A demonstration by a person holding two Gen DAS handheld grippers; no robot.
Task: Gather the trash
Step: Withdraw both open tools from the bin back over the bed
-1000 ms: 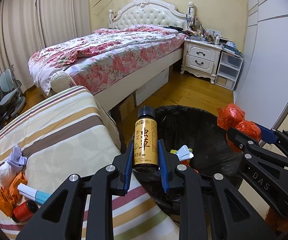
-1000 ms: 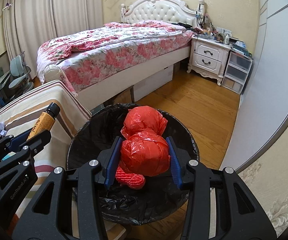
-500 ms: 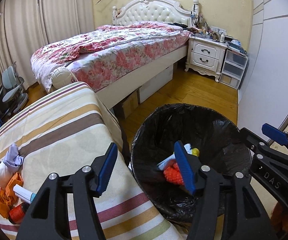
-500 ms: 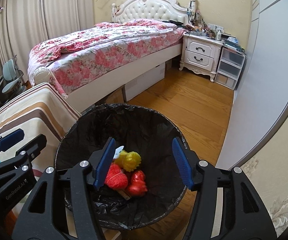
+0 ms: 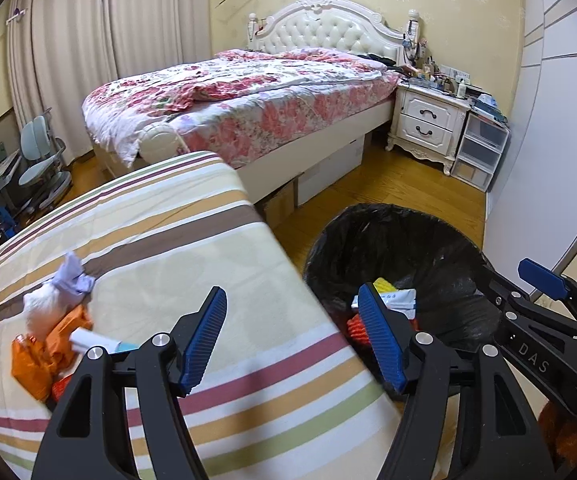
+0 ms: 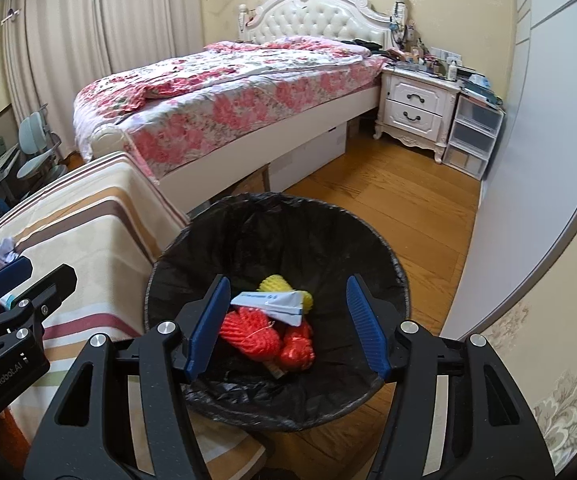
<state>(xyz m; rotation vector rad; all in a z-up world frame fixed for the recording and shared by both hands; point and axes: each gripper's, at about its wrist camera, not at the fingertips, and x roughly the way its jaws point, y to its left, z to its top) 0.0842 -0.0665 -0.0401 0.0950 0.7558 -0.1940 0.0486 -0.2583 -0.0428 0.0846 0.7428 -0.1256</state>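
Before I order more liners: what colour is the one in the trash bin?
Black; the liner shows best in the right wrist view.

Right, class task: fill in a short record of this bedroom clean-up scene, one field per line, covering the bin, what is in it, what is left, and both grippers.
bin: black-lined trash bin on the wood floor beside the striped bed
in bin: red net bundle, yellow foam net, white packet
left on bed: white tissue wad, orange wrapper
left gripper: opening, nothing between fingers
right gripper: open over bin, empty
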